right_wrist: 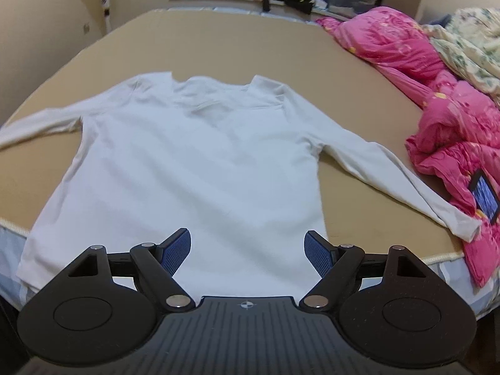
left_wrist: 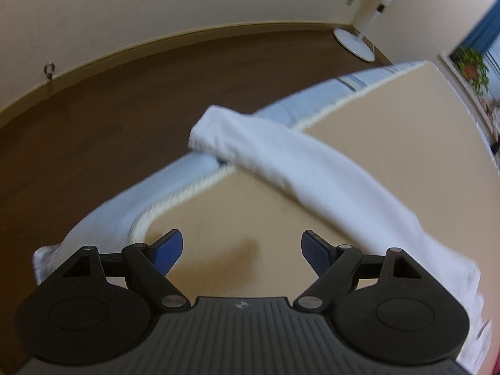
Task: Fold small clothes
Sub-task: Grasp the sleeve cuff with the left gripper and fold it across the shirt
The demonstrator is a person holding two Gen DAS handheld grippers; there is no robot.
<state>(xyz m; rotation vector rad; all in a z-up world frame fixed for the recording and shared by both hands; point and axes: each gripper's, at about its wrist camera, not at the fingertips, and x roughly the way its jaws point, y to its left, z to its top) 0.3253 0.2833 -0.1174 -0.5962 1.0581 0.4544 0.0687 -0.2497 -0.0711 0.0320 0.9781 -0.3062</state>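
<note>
A white long-sleeved shirt (right_wrist: 193,156) lies flat on the tan bed surface (right_wrist: 218,40), collar far, hem near, both sleeves spread out. My right gripper (right_wrist: 247,251) is open and empty, above the shirt's hem near its middle. In the left wrist view, the shirt's left sleeve (left_wrist: 281,153) runs diagonally, its cuff hanging over the bed's edge. My left gripper (left_wrist: 242,251) is open and empty over bare bed, just left of that sleeve.
A pink quilt (right_wrist: 437,93) with a dark phone-like object (right_wrist: 484,198) lies on the bed's right side, touching the right cuff. The bed's corded edge (left_wrist: 175,197) drops to a dark wood floor (left_wrist: 109,109). A white standing fan (left_wrist: 356,42) stands in the corner.
</note>
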